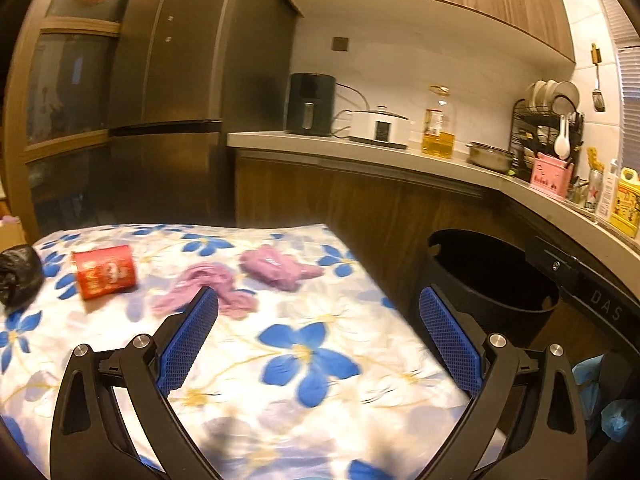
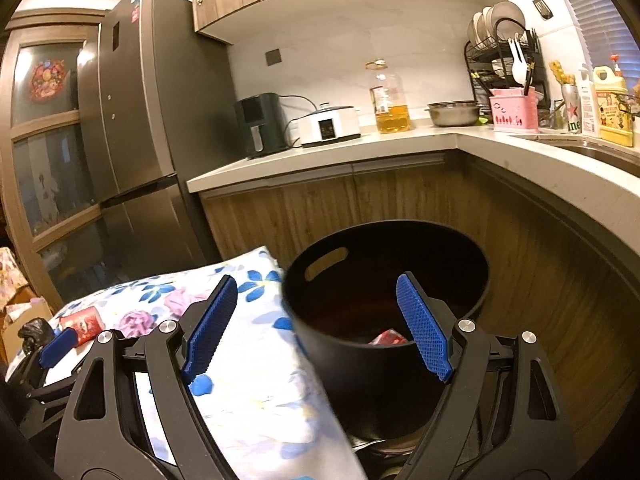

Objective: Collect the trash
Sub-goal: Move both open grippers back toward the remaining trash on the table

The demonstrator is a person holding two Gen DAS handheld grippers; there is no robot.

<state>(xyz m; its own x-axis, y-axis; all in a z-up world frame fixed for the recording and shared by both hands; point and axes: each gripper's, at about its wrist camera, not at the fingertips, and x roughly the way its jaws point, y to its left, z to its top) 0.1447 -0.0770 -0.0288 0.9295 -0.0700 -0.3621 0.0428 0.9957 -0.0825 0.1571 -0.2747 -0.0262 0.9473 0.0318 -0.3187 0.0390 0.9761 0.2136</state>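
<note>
With both tools noted wide open and empty, the left tool (image 1: 318,312) is found nearer the pink crumpled wrappers (image 1: 224,284) and red packet (image 1: 105,272) lying ahead-left on the floral tabletop (image 1: 320,412), the right tool (image 2: 316,320) being over the black bin (image 2: 400,360).

Open bin (image 2: 384,280) mouth, table (image 2: 256,380) edge alongside

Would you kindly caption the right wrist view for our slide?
Open right claw above black bin holding a red wrapper, beside the floral table.
</note>
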